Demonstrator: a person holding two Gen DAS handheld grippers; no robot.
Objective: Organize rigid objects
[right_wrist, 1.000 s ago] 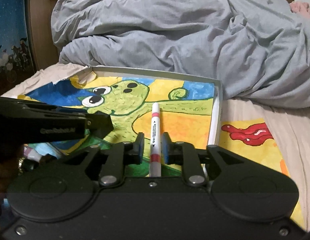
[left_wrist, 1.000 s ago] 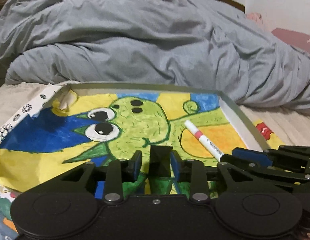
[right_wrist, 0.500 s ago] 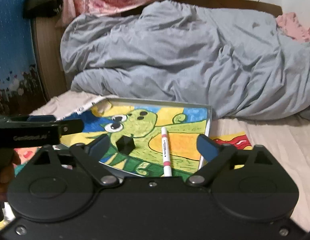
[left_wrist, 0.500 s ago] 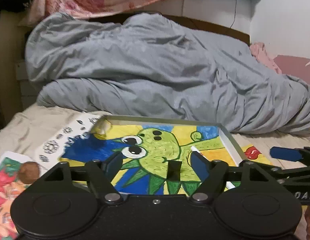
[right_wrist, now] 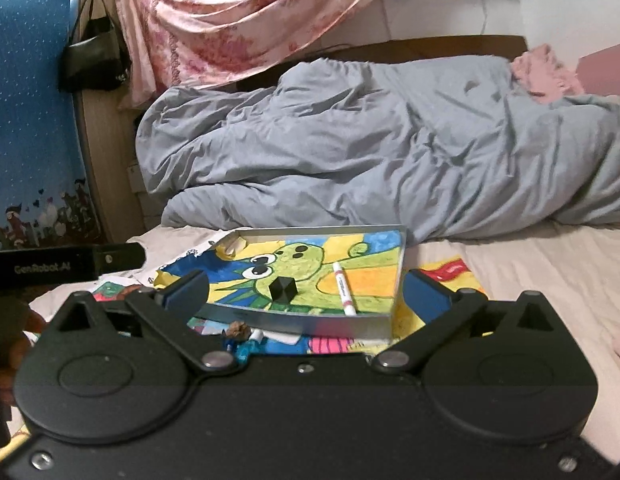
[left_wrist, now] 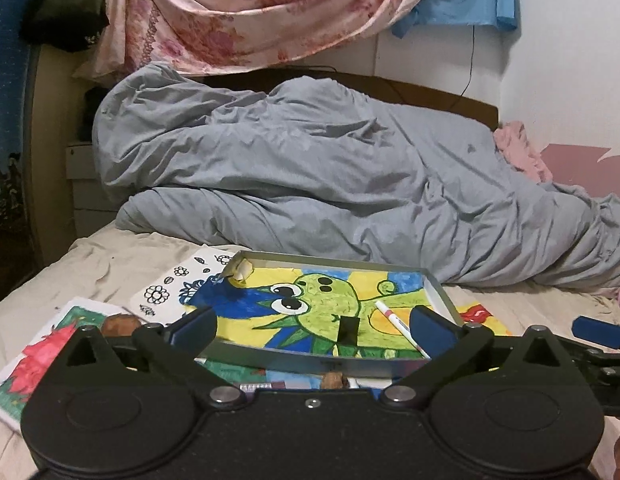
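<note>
A bed with a grey duvet (left_wrist: 310, 176) held a shallow tray (right_wrist: 310, 322). Inside lay a black cube (right_wrist: 283, 289) and, right, a marker (right_wrist: 343, 289). Left gripper (left_wrist: 310, 326) and right gripper (right_wrist: 306, 290) were opening, empty.
</note>
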